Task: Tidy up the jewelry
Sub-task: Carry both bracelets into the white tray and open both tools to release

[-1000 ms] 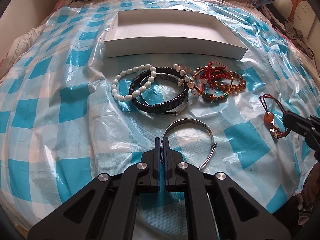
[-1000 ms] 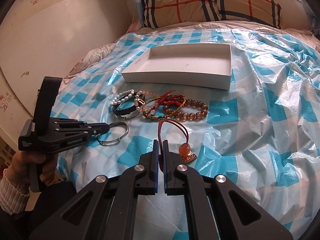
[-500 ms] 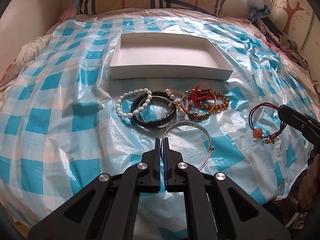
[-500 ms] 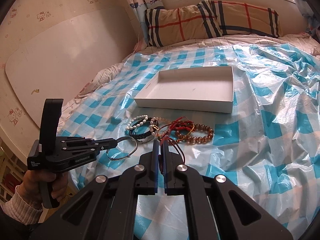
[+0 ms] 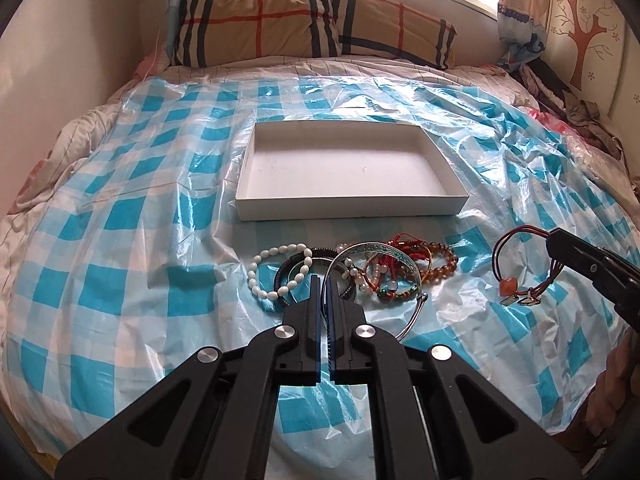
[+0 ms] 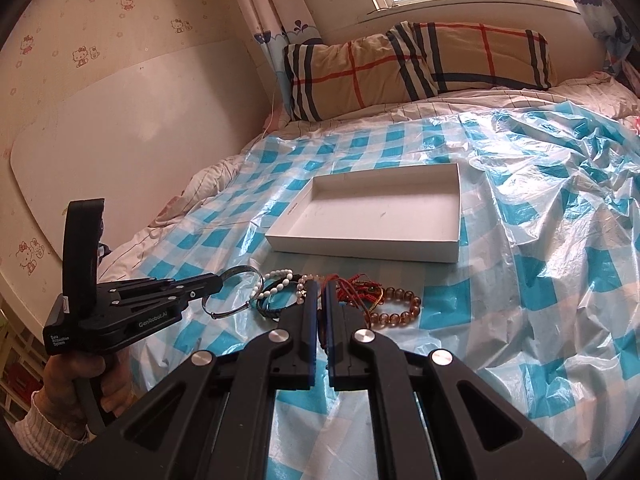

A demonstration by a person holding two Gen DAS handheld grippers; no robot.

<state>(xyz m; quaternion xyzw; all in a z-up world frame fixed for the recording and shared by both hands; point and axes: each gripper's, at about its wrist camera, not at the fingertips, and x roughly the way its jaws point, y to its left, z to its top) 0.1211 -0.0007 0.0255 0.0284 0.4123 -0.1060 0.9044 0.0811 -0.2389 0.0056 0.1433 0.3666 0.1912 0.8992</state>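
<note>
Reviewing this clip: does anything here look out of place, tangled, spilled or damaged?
Nothing looks damaged or spilled. The white tray holds nothing, while several bracelets lie overlapping in a heap in front of it. Each pair of tongs holds one piece in the air: left a silver bangle, right a red cord bracelet.

Each camera sat behind its own gripper's fingers, raised above the near edge of the bed and facing its head. The left view looked squarely at the white tray (image 5: 352,210), the right view (image 6: 360,248) from further right, angled left; both shared the plaid pillow (image 5: 312,24).
</note>
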